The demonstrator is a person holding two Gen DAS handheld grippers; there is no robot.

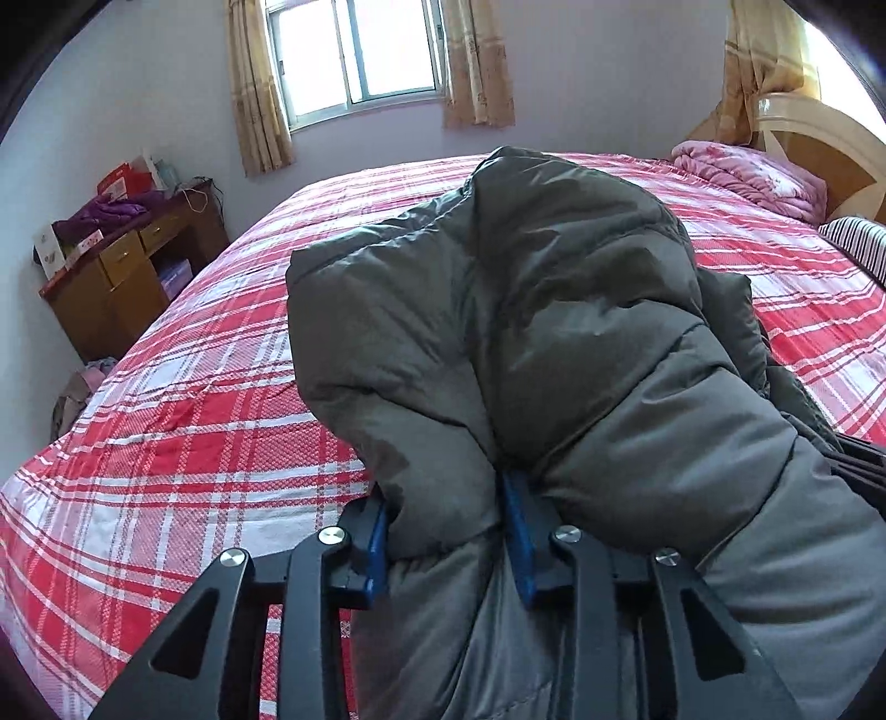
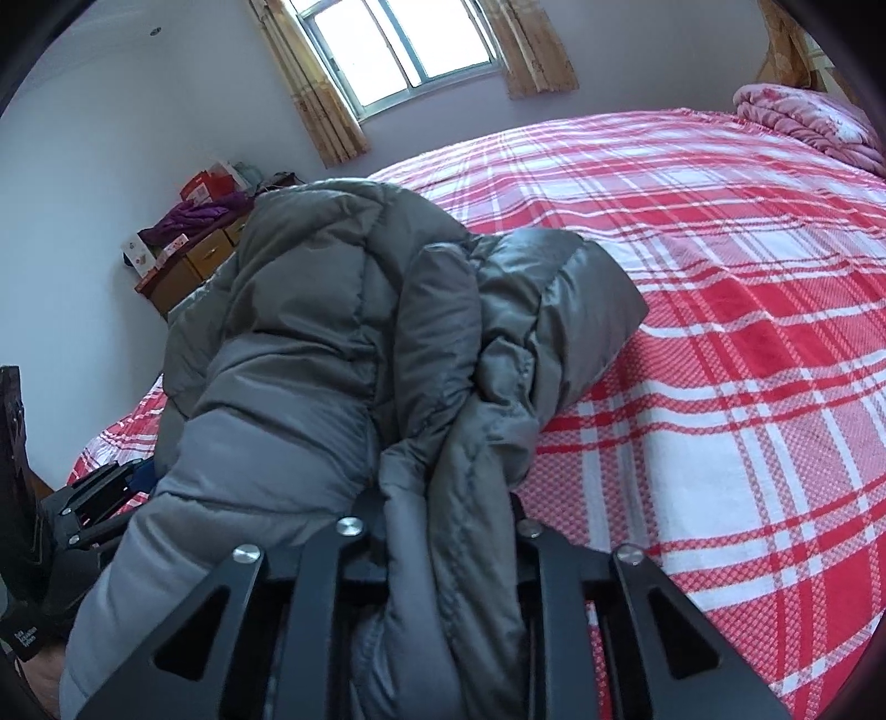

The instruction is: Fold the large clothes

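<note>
A: What fills the room?

B: A wide bed (image 1: 183, 387) under a red-and-white plaid sheet (image 2: 720, 310), running from the near edge to the far wall, where a window (image 1: 354, 50) sits between tan curtains (image 1: 257, 94).

A: And the task's own piece?

B: A grey padded jacket (image 1: 526, 288), heaped on the near part of the bed and bunched upward toward both cameras. In the right wrist view its quilted bulk (image 2: 310, 310) covers the left half of the picture, with a shinier sleeve or flap lying out to the right on the sheet.

A: Anything else of size?

B: A wooden desk (image 1: 122, 277) against the left wall with purple cloth (image 1: 105, 213) and boxes on top, a folded pink quilt (image 1: 747, 171) at the headboard end, and a striped pillow edge at the far right (only a sliver shows).

A: The claws?

B: The left gripper (image 1: 448, 531) pinches a thick fold of the jacket between its blue pads (image 1: 518, 531); fabric swells out above and below the pinch. The right gripper (image 2: 448, 526) clamps a rope-like gather of the same jacket, its fingertips buried in the fabric. The left gripper's black frame (image 2: 97, 498) shows at the lower left of the right wrist view, just beside the jacket.
</note>
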